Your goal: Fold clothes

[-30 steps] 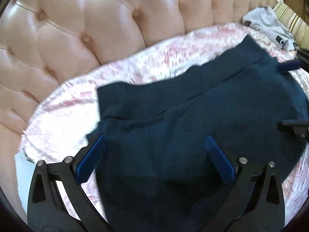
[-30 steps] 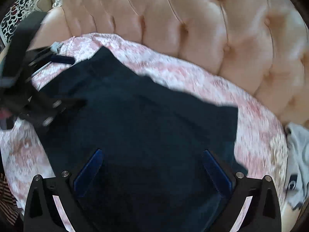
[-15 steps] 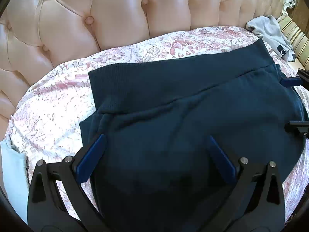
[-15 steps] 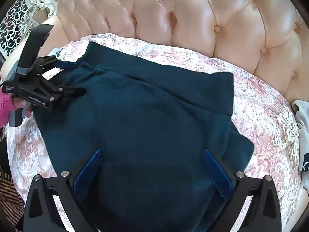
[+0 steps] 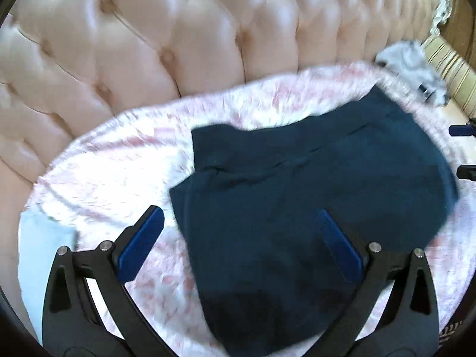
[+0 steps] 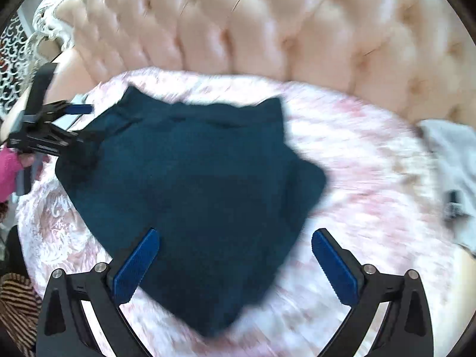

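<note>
garment: dark teal garment [image 5: 312, 196] spread on the pink floral cover [image 5: 113, 160], already doubled into a compact shape with a ribbed band along its far edge – lies ahead of and under both sets of jaws.
left gripper [image 5: 241, 244]: jaws wide, gripping nothing; near-side pad over bare cover just off the garment's edge, other pad over the cloth.
right gripper [image 6: 235, 263]: jaws wide, gripping nothing; one pad over the cloth, the other over bare cover past the garment's corner.
stage: fits either a fold just laid down or one about to be taken – blur hides which, so only the lie of the cloth is sure.
doing it well: judged from here – any grip best taken at an edge or corner rather than mid-cloth, both layers caught together, both sides lifted level so the band stays straight; thick soft knit likely to sag and drag the slippery-looking cover if pulled instead of lifted.
risk: stray flap sticking out beyond the left jaws, likely to spoil a square fold unless tucked in.
count, garments: one teal; one grey garment [image 5: 413, 68] far beyond the right-hand jaws, at the seat's end; one pale blue cloth [image 5: 41, 253] just outside the left jaws.
count, grippers: two.
count, seat: one tufted sofa back [image 5: 178, 35], one cover.
</note>
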Demonstrator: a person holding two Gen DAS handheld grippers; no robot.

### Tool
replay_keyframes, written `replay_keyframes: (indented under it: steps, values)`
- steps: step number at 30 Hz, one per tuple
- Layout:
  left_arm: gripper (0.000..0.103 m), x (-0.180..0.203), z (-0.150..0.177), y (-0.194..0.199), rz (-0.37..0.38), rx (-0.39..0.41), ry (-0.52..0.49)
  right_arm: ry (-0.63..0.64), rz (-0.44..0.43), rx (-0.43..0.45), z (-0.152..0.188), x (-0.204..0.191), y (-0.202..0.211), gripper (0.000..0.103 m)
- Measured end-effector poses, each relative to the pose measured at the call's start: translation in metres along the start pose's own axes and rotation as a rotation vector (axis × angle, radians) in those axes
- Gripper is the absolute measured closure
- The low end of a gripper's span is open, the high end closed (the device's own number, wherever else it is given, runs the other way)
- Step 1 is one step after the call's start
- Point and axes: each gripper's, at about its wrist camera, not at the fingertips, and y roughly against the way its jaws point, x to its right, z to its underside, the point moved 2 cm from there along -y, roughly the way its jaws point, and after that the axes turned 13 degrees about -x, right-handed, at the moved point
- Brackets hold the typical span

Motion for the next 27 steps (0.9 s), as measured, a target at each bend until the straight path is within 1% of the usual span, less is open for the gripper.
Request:
replay_keyframes:
  steps: [1, 3, 5, 7, 9, 12, 13, 15, 17, 19, 22, 23, 24, 25, 26, 27]
  values:
    - [0.0, 0.01, 0.009, 0.009, 0.02, 0.01, -0.026, -0.001, 0.008, 0.028, 0.006, -0.001, 0.012, 0.0]
    - [0.0, 0.027, 0.025, 0.009, 0.048, -0.01, -0.069, 0.018, -0.02, 0.06, 0.017, -0.015, 0.021, 0.0]
    - [0.0, 0.047, 0.041, -0.005, 0.086, -0.064, -0.109, 0.036, -0.067, 0.062, 0.025, -0.028, 0.015, 0.0]
    - [0.0, 0.054, 0.051, -0.021, 0.091, -0.103, -0.104, 0.049, -0.112, 0.046, 0.028, -0.04, 0.0, 0.0]
    - [0.0, 0.045, 0.054, -0.023, 0.123, -0.095, -0.069, 0.049, -0.153, 0.031, 0.031, -0.048, -0.014, 0.0]
    - [0.0, 0.032, 0.059, -0.025, 0.172, -0.084, -0.016, -0.007, -0.217, 0.028, 0.039, -0.038, -0.022, 0.0]
    - [0.0, 0.032, 0.06, -0.023, 0.171, -0.091, -0.018, -0.026, -0.239, 0.027, 0.042, -0.035, -0.025, 0.0]
    - [0.0, 0.03, 0.064, -0.016, 0.174, -0.101, -0.015, -0.091, -0.267, 0.065, 0.042, -0.022, -0.015, 0.0]
    - [0.0, 0.02, 0.069, 0.002, 0.243, -0.061, 0.029, -0.165, -0.29, 0.115, 0.041, -0.007, 0.0, 0.0]
    - [0.0, 0.001, 0.072, 0.02, 0.346, -0.003, 0.104, -0.238, -0.313, 0.165, 0.039, 0.008, 0.015, 0.0]
    - [0.0, -0.029, 0.064, 0.026, 0.452, 0.044, 0.205, -0.348, -0.347, 0.239, 0.037, 0.032, 0.037, 0.0]
    - [0.0, -0.037, 0.06, 0.024, 0.456, 0.044, 0.225, -0.383, -0.375, 0.244, 0.034, 0.041, 0.037, 0.0]
    - [0.0, -0.045, 0.054, 0.021, 0.459, 0.041, 0.244, -0.417, -0.42, 0.229, 0.029, 0.051, 0.03, 0.001]
    - [0.0, -0.053, 0.049, 0.017, 0.462, 0.038, 0.263, -0.432, -0.454, 0.216, 0.024, 0.058, 0.024, 0.008]
    - [0.0, -0.058, 0.046, 0.012, 0.465, 0.025, 0.28, -0.428, -0.478, 0.207, 0.02, 0.061, 0.017, 0.024]
    - [0.0, -0.063, 0.043, 0.009, 0.476, 0.013, 0.291, -0.424, -0.503, 0.197, 0.016, 0.064, 0.011, 0.033]
